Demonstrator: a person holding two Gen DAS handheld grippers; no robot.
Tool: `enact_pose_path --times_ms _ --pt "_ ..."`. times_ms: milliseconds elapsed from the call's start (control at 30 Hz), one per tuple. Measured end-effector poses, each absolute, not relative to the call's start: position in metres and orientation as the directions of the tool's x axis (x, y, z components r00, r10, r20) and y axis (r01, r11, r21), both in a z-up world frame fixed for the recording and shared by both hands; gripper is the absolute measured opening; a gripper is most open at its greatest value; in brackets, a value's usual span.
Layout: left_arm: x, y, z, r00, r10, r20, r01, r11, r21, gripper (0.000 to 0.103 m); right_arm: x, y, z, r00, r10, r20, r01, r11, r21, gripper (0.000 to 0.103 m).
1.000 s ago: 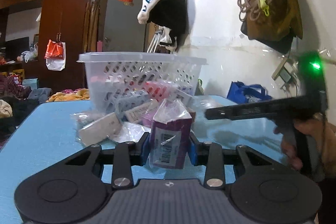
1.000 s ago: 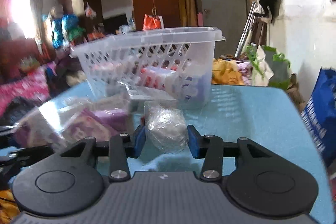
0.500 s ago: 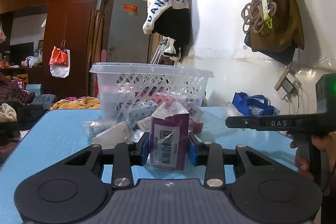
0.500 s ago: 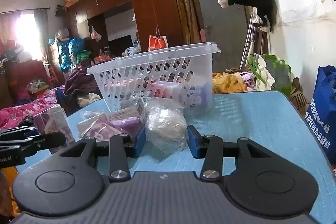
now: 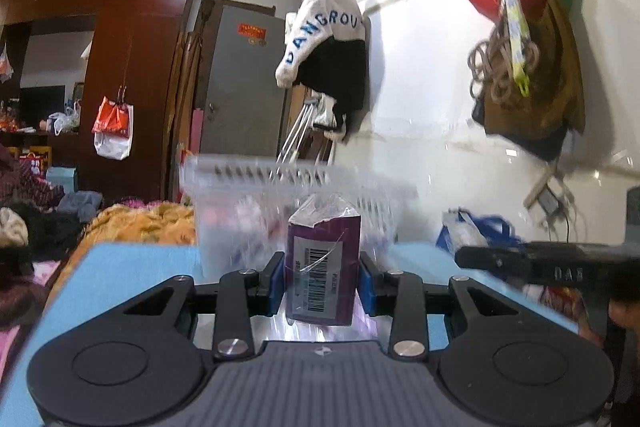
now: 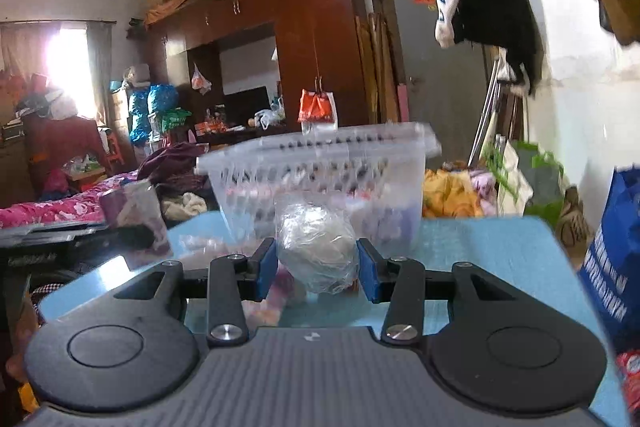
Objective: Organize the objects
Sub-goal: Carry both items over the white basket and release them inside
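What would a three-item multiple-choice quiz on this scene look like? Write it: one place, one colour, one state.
1. The white slotted basket stands
A. on the blue table
B. on the floor
C. on the bed

2. The box in the left gripper is
A. green
B. purple
C. yellow

3. The right gripper is
A. open, empty
B. out of view
C. shut on a plastic-wrapped bundle

Key: 1 A, the basket rests on the tabletop; 2 B, purple with a barcode label; 3 C, the jaws press both its sides.

White garment hanging at twelve o'clock is showing "DANGROU"; right gripper, at three o'clock, is displaying "DAS".
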State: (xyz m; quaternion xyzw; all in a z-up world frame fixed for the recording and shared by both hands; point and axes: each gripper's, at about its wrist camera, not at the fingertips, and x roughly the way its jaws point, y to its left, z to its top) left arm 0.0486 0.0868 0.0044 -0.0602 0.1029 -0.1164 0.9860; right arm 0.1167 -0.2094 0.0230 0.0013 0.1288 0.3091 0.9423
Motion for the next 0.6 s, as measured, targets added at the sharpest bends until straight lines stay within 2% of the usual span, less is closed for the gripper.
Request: enact_pose_path --times_ms 100,233,367,467,500,533,567,600 --pt "0.079 0.089 0.041 0.961 -0.214 -0.173 0.195 0.974 -0.117 0.040 0.138 -0.192 0.053 0.785 0.584 -0.207 -0.594 0.804 0.017 0.046" --pt "0.146 0.091 0.079 0.945 -0.211 -0.248 0.178 0.973 -0.149 0.040 0.194 -0.163 0.084 0.799 0.550 -0.244 -0.572 0.820 -0.021 0.046" --pt "0.198 0.089 0.083 0.922 -0.181 -0.343 0.131 0.978 -0.162 0.040 0.237 -0.147 0.088 0.822 0.490 -0.290 -0.525 0.850 -0.052 0.046" --pt "0.214 0.087 0.076 0.924 -0.163 -0.347 0.112 0.980 -0.164 0.043 0.246 -0.147 0.082 0.818 0.494 -0.293 -0.528 0.848 -0.044 0.047" --pt "0.215 0.088 0.073 0.929 -0.159 -0.335 0.109 0.981 -0.163 0.050 0.246 -0.149 0.081 0.815 0.506 -0.283 -0.536 0.844 -0.032 0.054" --pt "0.218 0.089 0.070 0.927 -0.152 -0.343 0.099 0.981 -0.167 0.077 0.246 -0.151 0.080 0.807 0.515 -0.287 -0.542 0.840 -0.015 0.064" --pt "0.220 0.091 0.067 0.924 -0.149 -0.353 0.091 0.981 -0.173 0.095 0.243 -0.154 0.078 0.808 0.515 -0.287 -0.537 0.844 0.003 0.092" --pt "0.218 0.094 0.063 0.923 -0.148 -0.356 0.089 0.980 -0.177 0.095 0.237 -0.157 0.077 0.819 0.505 -0.273 -0.523 0.852 0.007 0.103"
